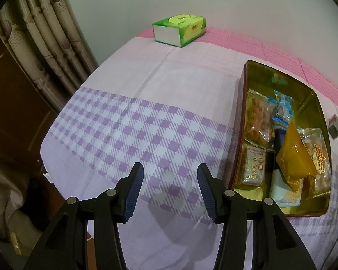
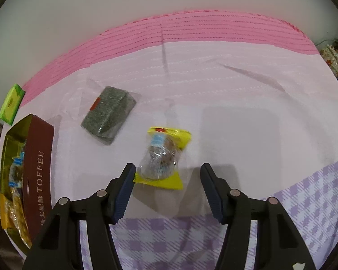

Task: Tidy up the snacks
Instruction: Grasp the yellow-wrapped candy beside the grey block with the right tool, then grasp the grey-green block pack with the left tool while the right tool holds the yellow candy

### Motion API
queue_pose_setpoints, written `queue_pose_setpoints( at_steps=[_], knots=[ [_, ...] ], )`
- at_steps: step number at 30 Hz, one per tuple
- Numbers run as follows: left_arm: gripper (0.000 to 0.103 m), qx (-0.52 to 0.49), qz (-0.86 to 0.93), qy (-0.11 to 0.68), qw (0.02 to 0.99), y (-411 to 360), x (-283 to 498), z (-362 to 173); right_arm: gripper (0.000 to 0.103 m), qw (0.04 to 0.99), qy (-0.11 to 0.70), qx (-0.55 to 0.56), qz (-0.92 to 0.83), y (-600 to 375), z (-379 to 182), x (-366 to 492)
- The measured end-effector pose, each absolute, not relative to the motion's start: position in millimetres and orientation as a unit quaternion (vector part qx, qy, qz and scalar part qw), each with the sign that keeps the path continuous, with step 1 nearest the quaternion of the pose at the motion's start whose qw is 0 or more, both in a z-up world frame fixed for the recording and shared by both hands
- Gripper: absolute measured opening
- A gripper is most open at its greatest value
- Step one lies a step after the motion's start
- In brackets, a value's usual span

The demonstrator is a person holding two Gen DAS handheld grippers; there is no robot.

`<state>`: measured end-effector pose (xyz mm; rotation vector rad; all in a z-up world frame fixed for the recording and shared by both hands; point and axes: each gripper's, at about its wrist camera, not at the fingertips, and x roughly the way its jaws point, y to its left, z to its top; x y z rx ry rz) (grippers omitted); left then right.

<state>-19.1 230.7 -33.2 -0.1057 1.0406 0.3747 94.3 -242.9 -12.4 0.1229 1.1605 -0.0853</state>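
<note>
The yellow-ended snack packet [image 2: 162, 157] is blurred in the right wrist view, so its print cannot be read; through its clear middle only a brownish lump shows. The far right of the toffee tin [image 1: 243, 121] is cut off at the frame edge in the left wrist view, and the wrappers inside overlap one another. The right gripper [image 2: 167, 171] hangs over the packet with jaws partly apart; the packet's near end lies between the fingertips, just beside the left one, and a grip cannot be confirmed. The left gripper [image 1: 170, 171] stands partly open and empty above the checked cloth on the bench [image 1: 124, 123]. A grey-green wrapped block [image 2: 108, 114] lies between packet and tin. A green tissue pack [image 1: 180, 30] sits near the wall.
</note>
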Motion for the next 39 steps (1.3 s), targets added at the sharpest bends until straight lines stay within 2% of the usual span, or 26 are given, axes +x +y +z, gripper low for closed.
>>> queue_pose_setpoints(
  at_steps=[8,13,15,25,31,39],
  knots=[
    [0.051,-0.047,0.177,0.497,0.848,228,-16,-36,0.058,0.848,0.525,0.073,-0.012,-246,9,89],
    [0.051,-0.048,0.18,0.493,0.85,230,-15,-35,0.056,0.851,0.521,0.067,-0.016,-243,3,106],
    [0.051,-0.046,0.183,0.489,0.852,230,-14,-33,0.045,0.851,0.523,0.056,-0.019,-238,-3,111],
    [0.051,-0.029,0.181,0.445,0.877,220,-17,-11,0.029,0.869,0.494,-0.022,-0.01,-232,-16,99],
    [0.051,0.006,0.148,0.436,0.888,185,-4,5,0.026,0.884,0.464,-0.063,0.003,-236,-17,92],
    [0.051,0.031,0.029,0.429,0.902,91,46,24,0.026,0.893,0.444,-0.06,-0.033,-290,-14,100]
  ],
)
